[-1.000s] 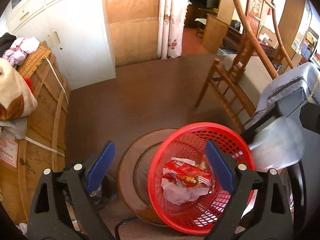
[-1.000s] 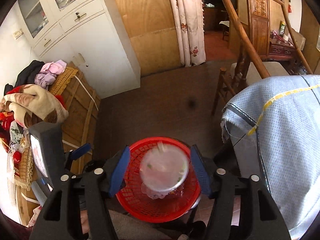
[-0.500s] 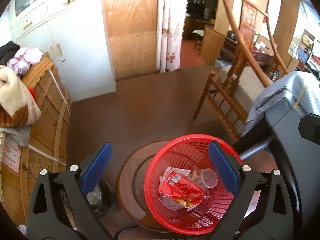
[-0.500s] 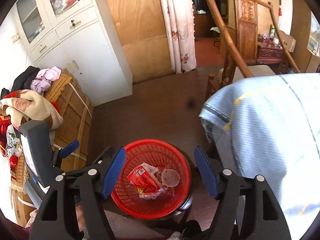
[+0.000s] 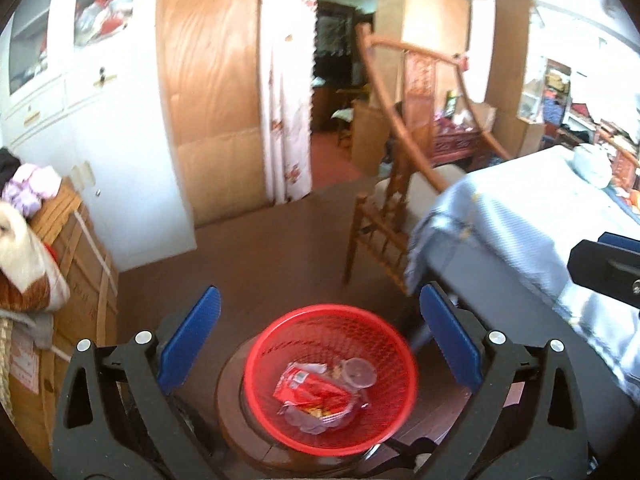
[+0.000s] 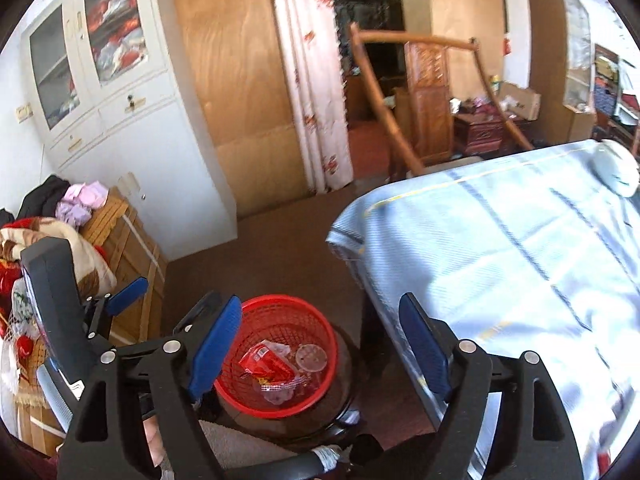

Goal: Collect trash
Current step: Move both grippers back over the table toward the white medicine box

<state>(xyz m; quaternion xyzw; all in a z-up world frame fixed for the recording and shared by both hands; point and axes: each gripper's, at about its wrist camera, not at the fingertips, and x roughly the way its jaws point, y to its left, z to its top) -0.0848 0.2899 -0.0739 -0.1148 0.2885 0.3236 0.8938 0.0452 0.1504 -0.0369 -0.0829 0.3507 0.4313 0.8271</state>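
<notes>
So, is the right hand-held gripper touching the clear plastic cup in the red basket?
Apart. In the right wrist view the right hand-held gripper, jaws opening and empty, hangs above the clear plastic cup, which lies inside the red basket.

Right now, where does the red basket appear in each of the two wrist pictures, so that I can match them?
Left wrist view: the red basket sits low in the middle, between the two blue fingers, with a red wrapper inside.
Right wrist view: the red basket sits low, left of centre, partly behind the left blue finger.
Shared landmark: the table with the light blue cloth, to the right of the basket in both.
</notes>
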